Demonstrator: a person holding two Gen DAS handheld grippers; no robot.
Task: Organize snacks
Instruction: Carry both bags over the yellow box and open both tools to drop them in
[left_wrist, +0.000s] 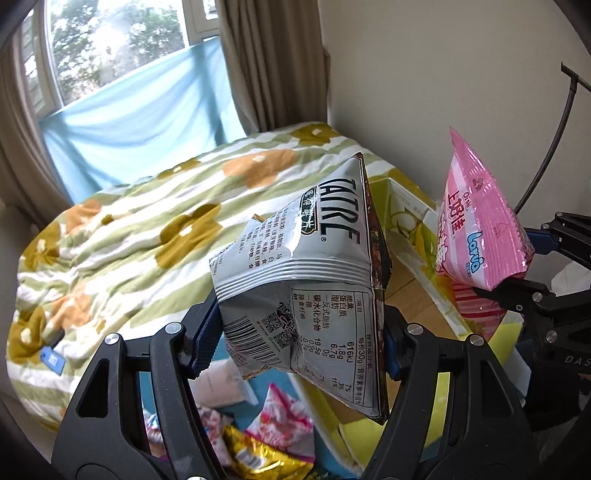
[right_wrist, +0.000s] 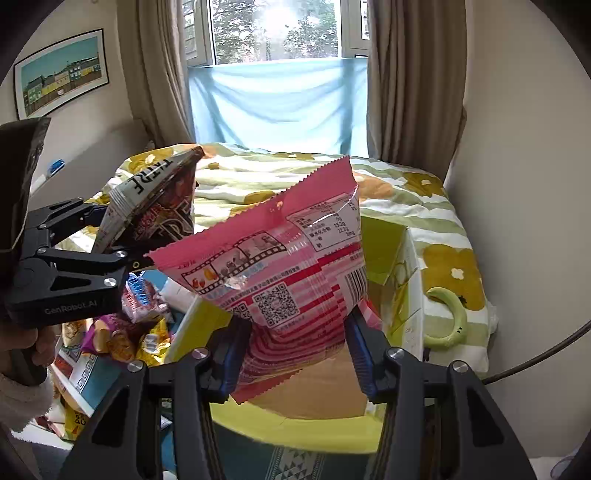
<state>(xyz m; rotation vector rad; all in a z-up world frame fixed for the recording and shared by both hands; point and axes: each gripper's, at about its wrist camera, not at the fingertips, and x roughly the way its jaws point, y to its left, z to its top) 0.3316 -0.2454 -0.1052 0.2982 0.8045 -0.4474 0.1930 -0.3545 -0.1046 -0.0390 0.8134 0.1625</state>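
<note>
My left gripper (left_wrist: 295, 345) is shut on a silver and dark chip bag (left_wrist: 306, 266), held up in the air; the same bag (right_wrist: 155, 206) shows at the left of the right wrist view, with the left gripper (right_wrist: 122, 247) clamped on it. My right gripper (right_wrist: 295, 347) is shut on a pink snack bag (right_wrist: 280, 266), also lifted; in the left wrist view that pink bag (left_wrist: 476, 229) hangs at the right in the right gripper (left_wrist: 517, 273). Under both bags stands an open yellow-green cardboard box (left_wrist: 413, 221), (right_wrist: 384, 243) beside the bed.
A bed with a green-striped flowered cover (left_wrist: 129, 229) fills the left and back, under a window with a blue cloth (right_wrist: 277, 107). Several loose snack packets (left_wrist: 266, 435), (right_wrist: 125, 325) lie on the floor. A green curved thing (right_wrist: 450, 314) rests on the bed. A cable (left_wrist: 550, 147) runs along the wall.
</note>
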